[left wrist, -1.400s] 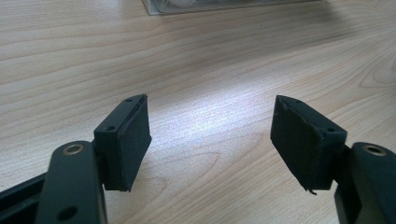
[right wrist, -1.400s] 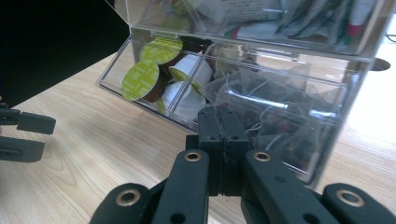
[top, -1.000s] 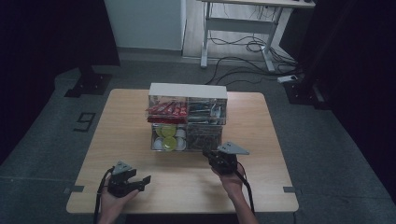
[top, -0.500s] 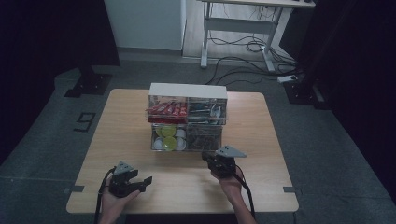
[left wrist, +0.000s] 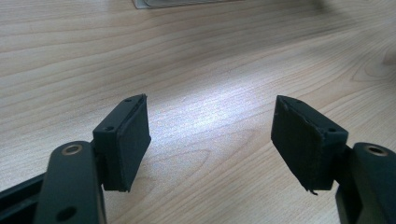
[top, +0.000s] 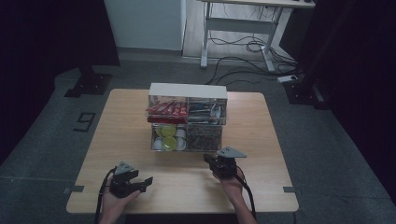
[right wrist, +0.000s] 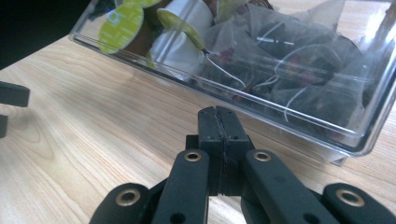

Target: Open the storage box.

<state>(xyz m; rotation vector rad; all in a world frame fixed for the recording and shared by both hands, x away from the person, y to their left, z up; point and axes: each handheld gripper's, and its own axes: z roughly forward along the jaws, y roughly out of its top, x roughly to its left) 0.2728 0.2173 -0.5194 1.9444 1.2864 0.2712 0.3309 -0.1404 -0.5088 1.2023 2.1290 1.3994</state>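
Observation:
A clear plastic organizer (top: 188, 121) with a white top stands in the middle of the wooden table (top: 121, 121). Its upper drawers hold red packets (top: 166, 109) and dark sachets (top: 205, 111); the lower ones hold green-lidded capsules (top: 169, 137) and tea bags (top: 203, 138). My right gripper (top: 210, 160) is shut with nothing in it, just in front of the lower right drawer (right wrist: 299, 93), its tips close to the drawer's front wall. My left gripper (top: 145, 181) stands open over bare wood near the front left, its pads (left wrist: 133, 135) wide apart.
The table's front edge (top: 187, 207) lies close behind both hands. Beyond the table are a dark floor, a desk frame (top: 238, 28) with cables, and a stand base (top: 88, 84) at the left.
My right gripper has drawn back slightly toward the front edge, away from the organizer. The left gripper has barely moved.

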